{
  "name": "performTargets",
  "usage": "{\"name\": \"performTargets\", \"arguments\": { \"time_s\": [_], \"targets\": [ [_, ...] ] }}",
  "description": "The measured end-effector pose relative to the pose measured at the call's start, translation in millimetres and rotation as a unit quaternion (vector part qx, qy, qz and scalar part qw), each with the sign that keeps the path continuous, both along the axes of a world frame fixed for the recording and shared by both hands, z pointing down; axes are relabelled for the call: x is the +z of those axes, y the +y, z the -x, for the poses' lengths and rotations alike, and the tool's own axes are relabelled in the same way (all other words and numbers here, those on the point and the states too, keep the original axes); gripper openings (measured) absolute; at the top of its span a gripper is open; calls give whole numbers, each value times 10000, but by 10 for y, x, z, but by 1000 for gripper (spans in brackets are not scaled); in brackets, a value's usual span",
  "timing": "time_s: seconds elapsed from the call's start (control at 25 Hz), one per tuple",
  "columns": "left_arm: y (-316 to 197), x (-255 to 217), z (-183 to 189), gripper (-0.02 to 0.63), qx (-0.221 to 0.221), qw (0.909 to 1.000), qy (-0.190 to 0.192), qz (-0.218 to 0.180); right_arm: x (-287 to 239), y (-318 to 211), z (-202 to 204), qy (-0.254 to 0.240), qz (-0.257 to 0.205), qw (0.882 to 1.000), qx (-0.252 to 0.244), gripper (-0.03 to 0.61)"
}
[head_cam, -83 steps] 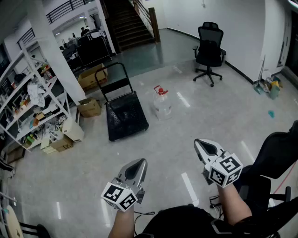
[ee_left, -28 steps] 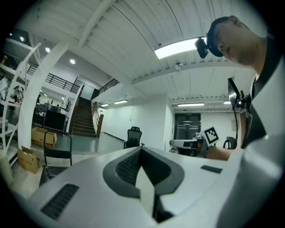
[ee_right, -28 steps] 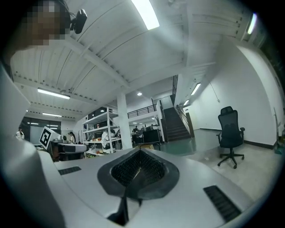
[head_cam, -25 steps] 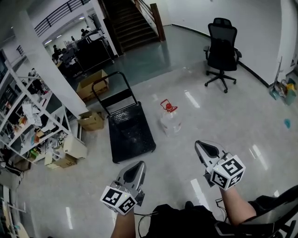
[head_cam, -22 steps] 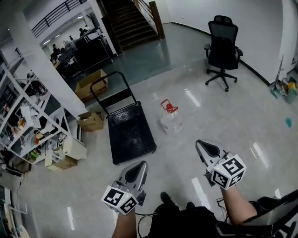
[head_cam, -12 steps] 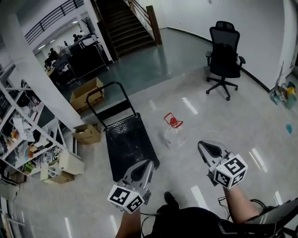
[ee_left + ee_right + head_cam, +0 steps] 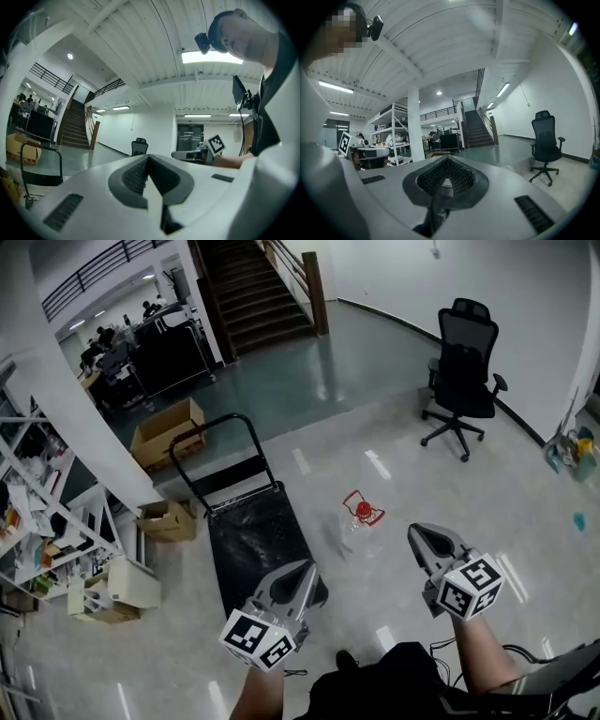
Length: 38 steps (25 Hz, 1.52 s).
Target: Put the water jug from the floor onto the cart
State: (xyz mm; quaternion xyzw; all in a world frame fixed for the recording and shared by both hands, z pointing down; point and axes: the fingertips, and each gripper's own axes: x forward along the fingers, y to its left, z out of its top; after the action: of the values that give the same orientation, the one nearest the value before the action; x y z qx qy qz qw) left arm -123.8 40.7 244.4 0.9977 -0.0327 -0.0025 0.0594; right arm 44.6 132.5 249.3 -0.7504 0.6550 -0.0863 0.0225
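A clear water jug with a red cap and red handle stands on the glossy floor, just right of a black flat cart with an upright push handle. My left gripper hangs over the cart's near right corner, shut and holding nothing. To the jug's lower right my right gripper is also shut and holds nothing. In the left gripper view the left gripper points level into the room, jaws together; in the right gripper view the right gripper does the same. Neither gripper view shows the jug.
A black office chair stands at the right. Cardboard boxes and white shelving fill the left side, by a white pillar. Stairs rise at the back. Cleaning items lie by the right wall.
The whole view has advanced toward the cart and jug: both now lie closer below me, and the left gripper now overlaps the cart's near corner. Both grippers stay shut.
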Motion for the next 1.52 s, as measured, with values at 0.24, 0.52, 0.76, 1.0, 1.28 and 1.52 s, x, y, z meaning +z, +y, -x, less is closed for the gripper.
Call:
{"name": "performTargets", "arguments": {
  "time_s": [0.24,0.52,0.76,1.0,1.28,1.52],
  "targets": [
    [-438,109,-275,1,-65,9998,-124,123,5,-519,-199,129,-107,9997,-157,0],
    [-924,218,-943,2,-192,9991,-315,207,201,-1197,-882,-103,-156,9991,-371,2],
    [-1510,212,-1705,2,-371,9984,-365,235,221,-1882,-1666,-76,-267,9977,-618,2],
    [-1969,321,-2441,2,-595,9966,-471,326,354,-2406,-2467,-78,-307,9976,-622,6],
    [-2246,1067,-2983,2,-259,9922,-1066,601,1258,-2811,-2913,-1024,257,9930,-535,92],
    [-2487,2118,-3306,2,-258,9765,-1795,1163,2678,-2910,-3207,-1467,1254,9810,-193,157]
  ]
}}
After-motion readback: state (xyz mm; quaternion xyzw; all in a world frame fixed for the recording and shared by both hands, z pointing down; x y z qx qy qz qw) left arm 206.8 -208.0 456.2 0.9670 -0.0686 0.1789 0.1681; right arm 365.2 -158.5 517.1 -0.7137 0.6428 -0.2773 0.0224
